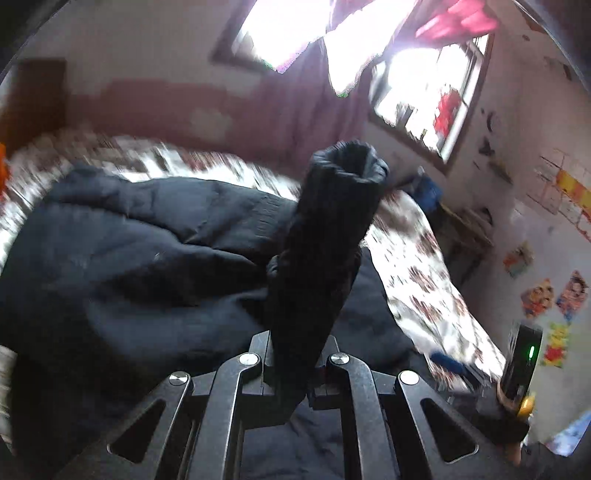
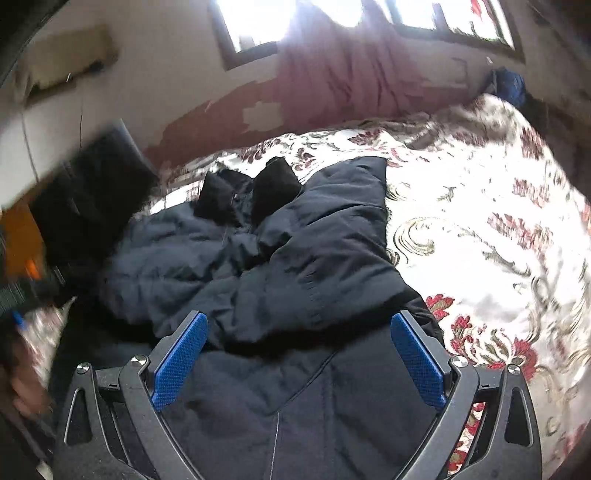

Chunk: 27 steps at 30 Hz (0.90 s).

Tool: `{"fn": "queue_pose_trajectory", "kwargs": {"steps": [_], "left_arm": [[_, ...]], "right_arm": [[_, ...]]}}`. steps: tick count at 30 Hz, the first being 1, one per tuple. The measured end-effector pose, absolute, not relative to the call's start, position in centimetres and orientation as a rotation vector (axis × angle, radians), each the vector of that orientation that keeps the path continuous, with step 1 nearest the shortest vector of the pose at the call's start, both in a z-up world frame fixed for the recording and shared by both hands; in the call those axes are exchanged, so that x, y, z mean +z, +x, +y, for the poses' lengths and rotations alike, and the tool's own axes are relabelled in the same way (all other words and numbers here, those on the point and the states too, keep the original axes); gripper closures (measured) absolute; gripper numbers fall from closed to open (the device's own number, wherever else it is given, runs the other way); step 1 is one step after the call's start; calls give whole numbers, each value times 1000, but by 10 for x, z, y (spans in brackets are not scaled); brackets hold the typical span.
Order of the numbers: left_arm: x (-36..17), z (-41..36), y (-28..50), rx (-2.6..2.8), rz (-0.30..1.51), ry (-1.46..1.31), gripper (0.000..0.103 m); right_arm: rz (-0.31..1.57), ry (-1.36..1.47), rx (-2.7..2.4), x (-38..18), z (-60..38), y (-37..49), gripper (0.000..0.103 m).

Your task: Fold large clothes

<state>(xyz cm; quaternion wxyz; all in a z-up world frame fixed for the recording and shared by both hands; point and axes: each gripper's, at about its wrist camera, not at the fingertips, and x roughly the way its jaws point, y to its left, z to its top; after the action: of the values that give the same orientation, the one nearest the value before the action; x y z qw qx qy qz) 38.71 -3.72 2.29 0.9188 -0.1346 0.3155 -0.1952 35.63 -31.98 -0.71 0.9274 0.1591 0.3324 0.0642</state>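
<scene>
A large dark navy padded jacket (image 2: 295, 266) lies rumpled on a floral bedspread (image 2: 480, 221). Its black collar flaps (image 2: 273, 188) point toward the far wall, and one sleeve (image 2: 351, 206) is folded over the body. My left gripper (image 1: 295, 354) is shut on the jacket's other sleeve, whose black ribbed cuff (image 1: 343, 177) stands up above the jaws. The jacket body (image 1: 129, 258) lies below and to the left. My right gripper (image 2: 299, 354) is open with blue pads (image 2: 181, 358) spread wide just above the jacket's lower part, touching nothing that I can tell.
The bed runs to a peeling red and white wall with bright windows (image 2: 258, 22) and a maroon curtain (image 2: 340, 74). A blue object (image 2: 509, 85) sits at the bed's far right corner. Posters (image 1: 554, 295) hang on the right wall. The other gripper (image 1: 521, 365) shows at lower right.
</scene>
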Motion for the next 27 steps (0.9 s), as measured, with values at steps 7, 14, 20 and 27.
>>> {"fn": "queue_pose_trajectory", "kwargs": {"steps": [7,14,20,27], "left_arm": [[-28,-80,391,-493,809,-148,90],[-52,-91,381,-608,886,-127,49],[-37,-75,365,-633,826,-237,14],[-1,-27,337,-312,710,-113,14]], "right_arm": [[718,616,336,-42,-331,380,6],[811,642,433,-59,-309,405,5],[905,614,374,-67,-294,413,6],[1002,388,203,-67,-254,406,50]]}}
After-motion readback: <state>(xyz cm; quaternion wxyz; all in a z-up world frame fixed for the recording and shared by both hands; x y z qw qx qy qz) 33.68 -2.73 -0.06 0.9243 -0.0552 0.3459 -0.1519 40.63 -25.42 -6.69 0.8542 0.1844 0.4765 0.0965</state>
